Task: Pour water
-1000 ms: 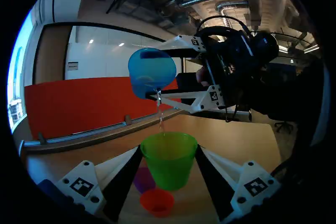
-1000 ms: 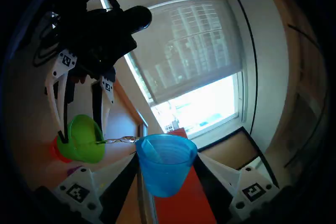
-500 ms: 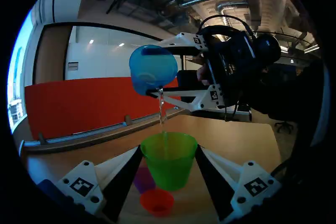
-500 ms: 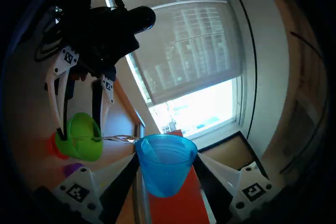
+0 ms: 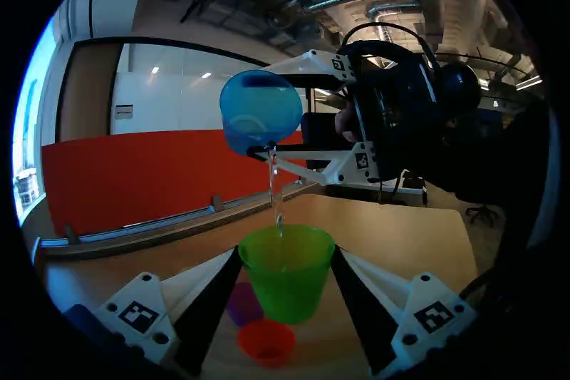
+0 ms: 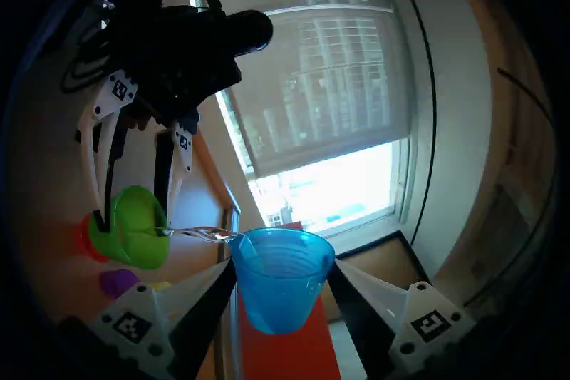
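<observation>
The right gripper point(image 6: 283, 271) is clamped on a blue cup point(image 6: 283, 289), one finger pressing each side of its wall. The left gripper view shows that cup tipped well over, its long axis leaning towards level and its mouth turned down and towards the camera. A thin stream of water point(image 5: 273, 187) falls from its low lip.

The left gripper point(image 5: 286, 264) grips a green cup point(image 5: 286, 286) in the same way, a finger on each side. This cup is upright with its mouth open to the stream. The blue cup hangs straight above it, well apart, and the water lands just inside the far rim. Little water seems to be left in the blue cup, so I judge the pour to be well along.

Whatever comes next turns on the right gripper, which alone sets the tilt. The left has only to hold the green cup level under the lip.

Below the green cup, towards the near edge of the tabletop point(image 5: 406, 234), are a small orange cup point(image 5: 266, 343) and a purple cup point(image 5: 244, 303). Whether the green cup touches the tabletop I cannot tell.
</observation>
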Demonstrator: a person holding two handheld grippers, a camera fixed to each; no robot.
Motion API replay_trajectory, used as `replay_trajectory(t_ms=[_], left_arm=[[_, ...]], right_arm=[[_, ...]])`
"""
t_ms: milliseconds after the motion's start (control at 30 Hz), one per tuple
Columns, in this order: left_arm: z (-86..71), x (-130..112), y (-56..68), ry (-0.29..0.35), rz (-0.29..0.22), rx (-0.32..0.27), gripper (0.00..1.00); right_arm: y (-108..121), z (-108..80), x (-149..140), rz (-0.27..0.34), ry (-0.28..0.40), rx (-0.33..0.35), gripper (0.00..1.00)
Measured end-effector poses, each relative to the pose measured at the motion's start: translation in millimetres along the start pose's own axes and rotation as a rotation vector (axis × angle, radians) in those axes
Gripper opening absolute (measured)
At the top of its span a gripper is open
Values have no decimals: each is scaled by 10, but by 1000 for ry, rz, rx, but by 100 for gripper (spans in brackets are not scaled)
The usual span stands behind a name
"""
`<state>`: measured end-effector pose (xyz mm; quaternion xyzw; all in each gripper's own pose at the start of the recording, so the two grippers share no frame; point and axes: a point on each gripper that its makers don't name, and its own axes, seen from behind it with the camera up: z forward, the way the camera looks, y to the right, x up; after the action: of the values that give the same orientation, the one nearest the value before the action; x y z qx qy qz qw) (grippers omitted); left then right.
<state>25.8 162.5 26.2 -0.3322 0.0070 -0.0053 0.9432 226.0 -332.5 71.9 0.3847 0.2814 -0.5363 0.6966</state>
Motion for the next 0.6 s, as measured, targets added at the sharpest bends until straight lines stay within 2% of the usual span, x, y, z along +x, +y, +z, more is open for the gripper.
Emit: replay_trajectory(t_ms=[600], left_arm=[[7, 5, 2, 4, 6, 2, 89]], right_arm=[[15, -5, 57, -71, 2, -12, 90]])
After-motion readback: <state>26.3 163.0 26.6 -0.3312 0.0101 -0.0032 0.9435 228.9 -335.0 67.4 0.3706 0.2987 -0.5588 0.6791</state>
